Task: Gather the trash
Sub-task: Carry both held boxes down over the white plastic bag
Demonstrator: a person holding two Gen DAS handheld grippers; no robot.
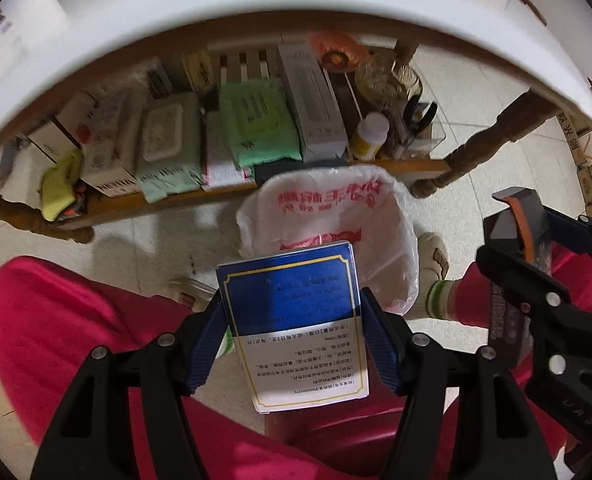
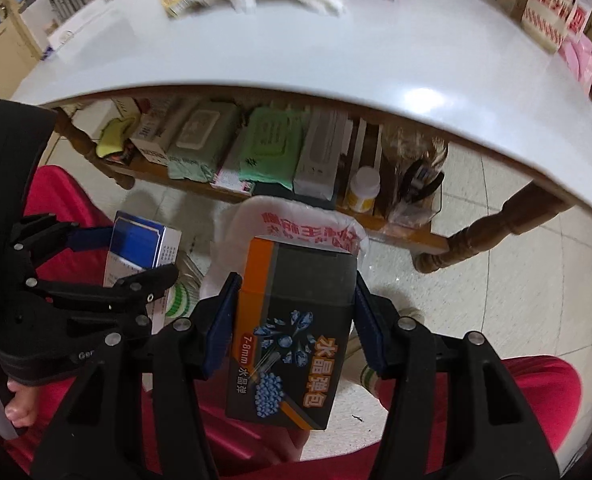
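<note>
My left gripper [image 1: 293, 312] is shut on a blue and white carton [image 1: 296, 320], gripped by its two long sides. It hangs just in front of a bin lined with a white plastic bag with red print [image 1: 328, 216] on the floor. My right gripper [image 2: 296, 300] is shut on a dark grey and orange box [image 2: 291, 332] with blue crystals printed on it, above the same bag [image 2: 296, 220]. In the left wrist view the right gripper [image 1: 512, 232] and its box stand to the right. The right wrist view shows the left gripper [image 2: 95, 240] with its carton [image 2: 143, 248] at the left.
A white table top [image 2: 336, 52] arches over a wooden shelf [image 1: 167, 200] crowded with wipe packs, boxes and a bottle. A turned table leg [image 1: 456, 160] stands beside the bin. The person's red trousers [image 1: 75, 320] and socked foot [image 1: 436, 264] flank the bin.
</note>
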